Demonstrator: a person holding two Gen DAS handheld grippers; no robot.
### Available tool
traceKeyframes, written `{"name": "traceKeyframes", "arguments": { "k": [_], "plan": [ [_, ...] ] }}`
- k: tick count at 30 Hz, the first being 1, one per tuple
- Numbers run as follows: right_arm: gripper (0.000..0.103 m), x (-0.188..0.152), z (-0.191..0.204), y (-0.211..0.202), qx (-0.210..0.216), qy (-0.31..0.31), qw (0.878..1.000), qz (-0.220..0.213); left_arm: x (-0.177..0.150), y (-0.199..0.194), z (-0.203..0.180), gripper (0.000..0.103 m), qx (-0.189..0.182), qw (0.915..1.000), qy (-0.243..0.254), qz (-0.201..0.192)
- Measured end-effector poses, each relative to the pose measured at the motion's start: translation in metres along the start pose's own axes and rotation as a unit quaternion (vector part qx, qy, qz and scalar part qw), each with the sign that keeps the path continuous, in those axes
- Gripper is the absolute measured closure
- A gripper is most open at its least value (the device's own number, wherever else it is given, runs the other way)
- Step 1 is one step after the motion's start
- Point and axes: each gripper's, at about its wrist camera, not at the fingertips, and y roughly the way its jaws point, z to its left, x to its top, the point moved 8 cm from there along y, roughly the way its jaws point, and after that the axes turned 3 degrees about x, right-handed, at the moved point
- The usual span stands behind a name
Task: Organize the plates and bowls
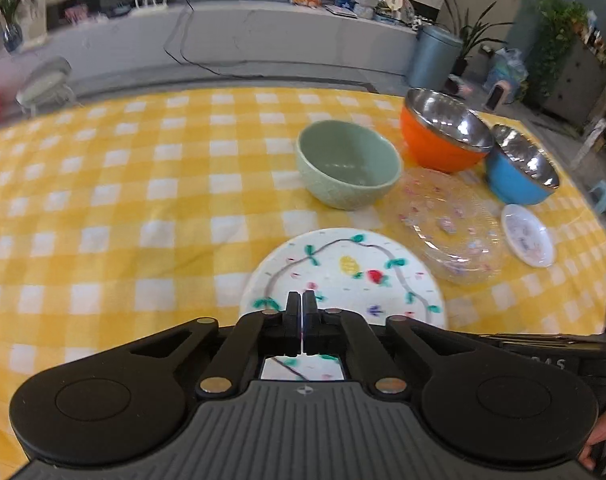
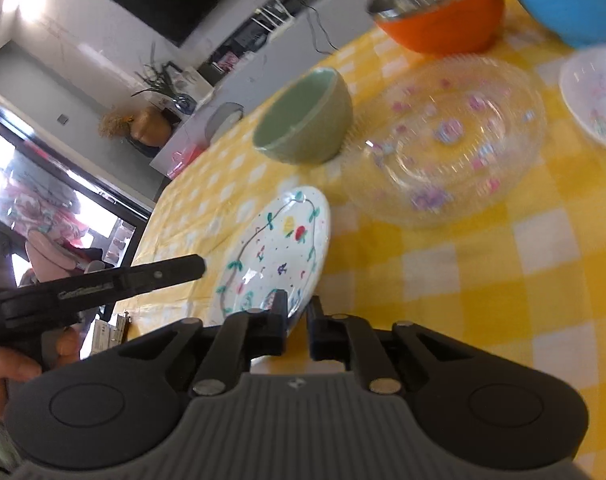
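Observation:
A white plate painted with fruit and vines (image 1: 343, 272) lies on the yellow checked cloth (image 1: 123, 200). My left gripper (image 1: 301, 300) is shut, its fingers over the plate's near rim; I cannot tell if they pinch it. My right gripper (image 2: 297, 306) has its fingers either side of the same plate's (image 2: 279, 248) near edge, closed on the rim. Beyond stand a green bowl (image 1: 347, 162), a clear flowered glass plate (image 1: 447, 224), a small white dish (image 1: 527, 234), an orange steel bowl (image 1: 443, 136) and a blue steel bowl (image 1: 519, 166).
In the right wrist view the left gripper's body (image 2: 95, 284) reaches in from the left beside the painted plate. The cloth's left half (image 1: 103, 184) has nothing on it. A counter with clutter (image 1: 263, 28) and a bin (image 1: 433, 56) stand behind the table.

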Motion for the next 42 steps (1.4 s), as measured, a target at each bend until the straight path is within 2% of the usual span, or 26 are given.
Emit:
{"name": "traceKeyframes", "arguments": {
  "k": [3,7,8,13,21,24,29,31,34,35,40,42],
  "plan": [
    [0.096,-0.001,0.0,-0.001,0.002,-0.002,1.0,-0.001,-0.001,0.0,0.012,0.09,0.019,0.9996,-0.02,-0.007],
    [0.096,0.0,0.001,0.001,0.0,-0.008,1.0,-0.002,-0.009,0.006,0.029,0.07,0.034,0.9979,-0.055,-0.003],
    [0.095,0.0,0.0,0.002,0.0,-0.005,1.0,-0.002,-0.011,0.008,0.032,0.069,0.033,0.9975,-0.062,0.001],
    [0.094,0.0,-0.006,0.003,-0.009,-0.005,1.0,-0.002,-0.019,0.021,0.039,0.069,0.017,0.9958,-0.089,0.016],
    [0.09,0.005,-0.004,0.003,-0.023,-0.027,0.999,-0.012,-0.024,0.032,0.039,0.069,-0.016,0.9929,-0.117,0.014],
    [0.081,0.009,-0.004,0.004,-0.014,-0.021,1.0,-0.017,-0.023,0.034,0.04,0.07,-0.025,0.9922,-0.122,0.006],
    [0.08,0.016,-0.012,0.004,-0.007,0.001,1.0,-0.029,-0.023,0.036,0.042,0.08,-0.034,0.991,-0.129,0.002],
    [0.079,0.019,-0.016,0.002,-0.011,0.01,0.999,-0.036,-0.023,0.036,0.042,0.081,-0.038,0.9899,-0.137,0.001],
    [0.067,0.026,-0.018,-0.007,-0.038,-0.006,0.997,-0.062,-0.023,0.037,0.043,0.081,-0.042,0.9884,-0.146,-0.002],
    [0.067,0.028,-0.018,-0.007,-0.043,-0.01,0.997,-0.064,-0.023,0.037,0.043,0.081,-0.043,0.9883,-0.146,-0.003],
    [0.068,0.028,-0.019,-0.004,-0.03,-0.011,0.998,-0.06,-0.023,0.037,0.038,0.081,-0.053,0.9872,-0.151,0.003],
    [0.082,0.024,-0.017,0.0,-0.023,-0.012,0.999,-0.045,-0.022,0.037,0.035,0.082,-0.047,0.9885,-0.144,0.005]
  ]
}}
